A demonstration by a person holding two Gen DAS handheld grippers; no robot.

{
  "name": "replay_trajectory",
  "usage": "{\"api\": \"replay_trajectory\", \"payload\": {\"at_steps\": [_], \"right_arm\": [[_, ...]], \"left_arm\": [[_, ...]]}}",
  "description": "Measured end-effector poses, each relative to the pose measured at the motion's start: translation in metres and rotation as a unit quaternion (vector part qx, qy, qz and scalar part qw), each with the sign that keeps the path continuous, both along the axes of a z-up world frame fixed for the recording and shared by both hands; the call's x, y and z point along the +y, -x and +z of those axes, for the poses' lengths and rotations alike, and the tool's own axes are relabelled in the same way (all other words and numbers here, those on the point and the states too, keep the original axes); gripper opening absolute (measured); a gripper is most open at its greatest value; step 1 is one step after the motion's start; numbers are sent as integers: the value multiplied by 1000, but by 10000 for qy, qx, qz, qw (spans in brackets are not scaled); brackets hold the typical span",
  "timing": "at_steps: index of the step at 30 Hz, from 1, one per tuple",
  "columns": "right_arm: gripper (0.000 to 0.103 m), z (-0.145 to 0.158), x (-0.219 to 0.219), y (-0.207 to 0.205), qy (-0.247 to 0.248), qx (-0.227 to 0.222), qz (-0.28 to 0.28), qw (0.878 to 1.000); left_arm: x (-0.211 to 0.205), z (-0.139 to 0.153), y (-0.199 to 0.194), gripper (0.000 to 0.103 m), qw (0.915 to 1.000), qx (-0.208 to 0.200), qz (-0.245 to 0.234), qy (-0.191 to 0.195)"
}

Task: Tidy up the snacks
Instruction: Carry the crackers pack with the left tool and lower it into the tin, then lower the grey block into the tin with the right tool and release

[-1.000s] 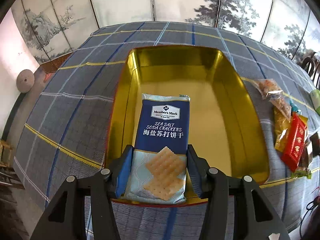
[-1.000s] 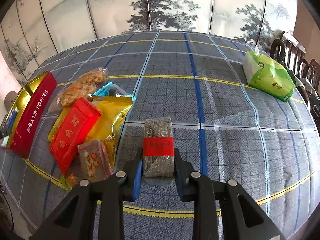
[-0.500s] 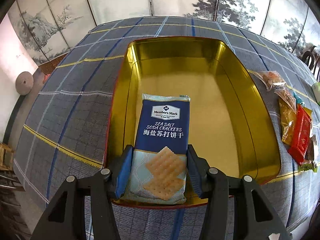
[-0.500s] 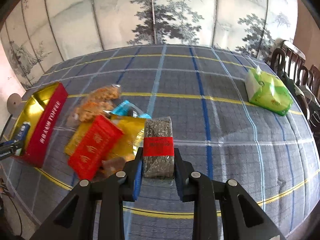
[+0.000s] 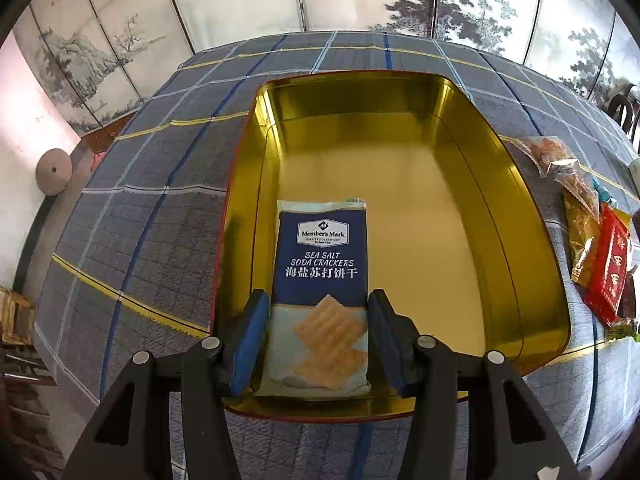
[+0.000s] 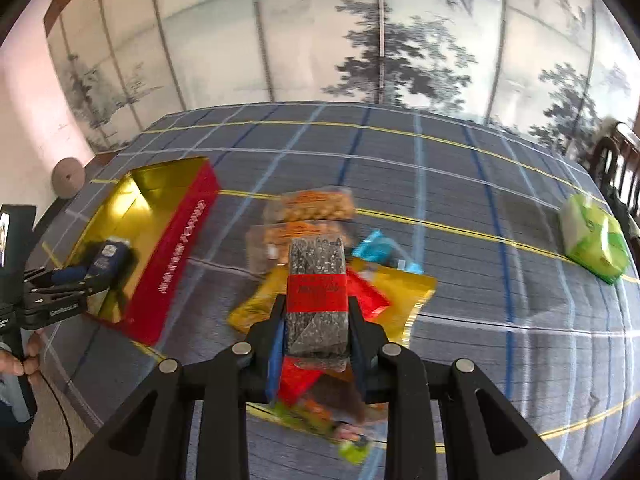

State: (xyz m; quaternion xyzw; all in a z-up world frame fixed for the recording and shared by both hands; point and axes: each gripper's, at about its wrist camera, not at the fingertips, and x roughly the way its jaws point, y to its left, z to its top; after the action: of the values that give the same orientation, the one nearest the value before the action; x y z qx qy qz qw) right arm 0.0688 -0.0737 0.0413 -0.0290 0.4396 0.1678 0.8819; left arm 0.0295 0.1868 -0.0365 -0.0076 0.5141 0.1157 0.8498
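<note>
Clearly brittle, the crackers (image 5: 320, 300) sit clamped at the edges in left tongs (image 5: 316, 340); right tongs (image 6: 316, 332) clamp the stiff seed pack (image 6: 316, 300).

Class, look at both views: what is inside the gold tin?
Only the cracker packet lies inside the gold tin, between the left gripper fingers. Whatever is beneath the packet is hidden.

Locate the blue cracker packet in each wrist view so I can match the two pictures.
Left wrist: cracker packet at bottom center, between the left gripper fingers, over the gold tin.
Right wrist: cracker packet at far left, small, inside the tin.
Shared landmark: the gold tin with red outer walls.
</note>
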Motion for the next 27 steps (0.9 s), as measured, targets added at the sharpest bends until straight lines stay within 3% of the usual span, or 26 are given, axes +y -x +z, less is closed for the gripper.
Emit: {"api": "replay_trajectory", "payload": {"at_steps": [6,17,27], "right_arm": [[27,0,23,3,-32,48,232,9997],[27,6,71,4,-94,31,691,9976],[27,11,127,10,-150,-10,1243,9921]], "left_arm": [[1,4,0,50,10000,-29,-12,37],[4,38,12,63,9989,-461,51,47],[39,55,38,73,9958,-646,643,-86]]}}
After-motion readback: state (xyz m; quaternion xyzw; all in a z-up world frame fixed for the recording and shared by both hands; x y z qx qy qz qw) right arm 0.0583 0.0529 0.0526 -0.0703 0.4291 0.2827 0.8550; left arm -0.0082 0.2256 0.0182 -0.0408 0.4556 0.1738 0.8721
